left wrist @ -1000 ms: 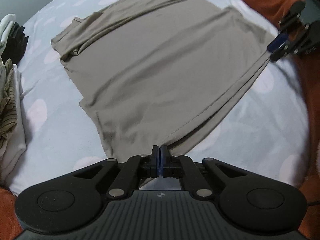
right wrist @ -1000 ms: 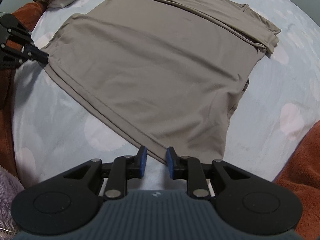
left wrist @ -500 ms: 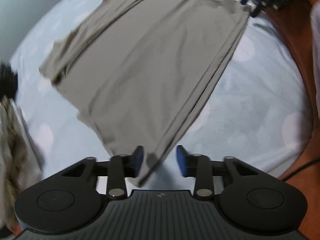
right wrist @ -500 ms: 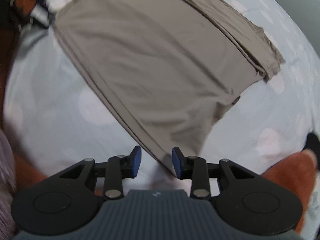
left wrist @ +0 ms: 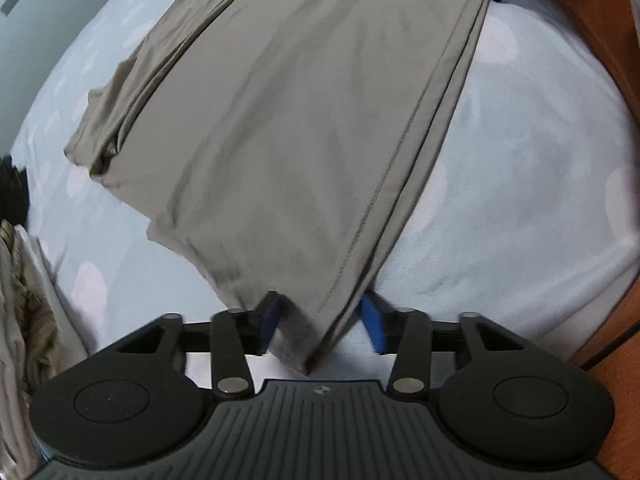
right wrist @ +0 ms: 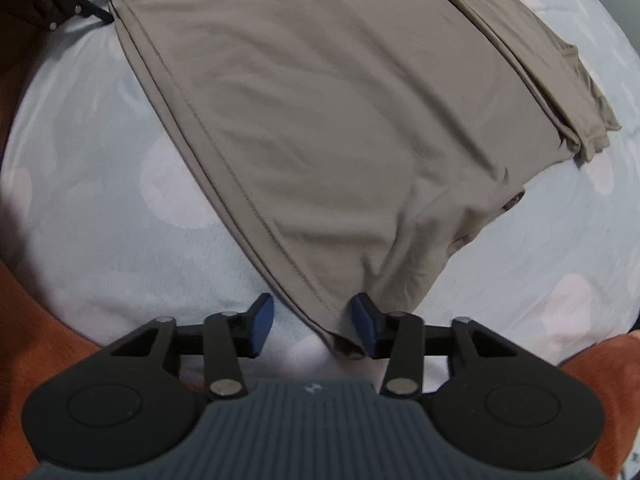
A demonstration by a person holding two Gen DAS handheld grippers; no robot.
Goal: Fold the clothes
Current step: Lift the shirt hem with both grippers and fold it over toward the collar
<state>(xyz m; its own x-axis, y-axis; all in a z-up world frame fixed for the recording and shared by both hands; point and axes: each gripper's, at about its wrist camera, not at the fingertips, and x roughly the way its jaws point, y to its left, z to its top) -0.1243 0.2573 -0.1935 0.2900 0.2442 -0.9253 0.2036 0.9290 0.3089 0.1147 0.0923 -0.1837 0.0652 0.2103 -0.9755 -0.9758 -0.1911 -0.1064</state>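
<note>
While it is lying spread flat on the bed, the taupe-grey stretch-fabric shirt [left wrist: 296, 128] is showing a stitched hem along its near edge and a folded-over band with a sleeve along its far edge. Under the shirt, the pale blue bed cover with faint white dots [left wrist: 520, 184] is reaching out on every side.

At one hem corner of the shirt, the left tongs [left wrist: 320, 326] are pointing steeply down with that corner lying between their blue pads [left wrist: 268, 322]; the jaws are closing, yet a gap is showing beside the far pad, so the cloth is not being pinched. At the other hem corner, the right tongs [right wrist: 312, 324] are standing parted and are opening, with the corner lying between them and brushing against one blue pad [right wrist: 364, 326], while the other pad is standing clear of the cloth.

Each pair of tongs is also appearing small at the shirt's far hem corner in the other camera's view. Beside the shirt, past its sleeve end in the left wrist view, a pile of pale and striped clothes [left wrist: 24, 300] is sitting at the edge of the bed. Beyond the bed cover, a rust-orange fleecy blanket [right wrist: 600, 368] is bordering the near side.
</note>
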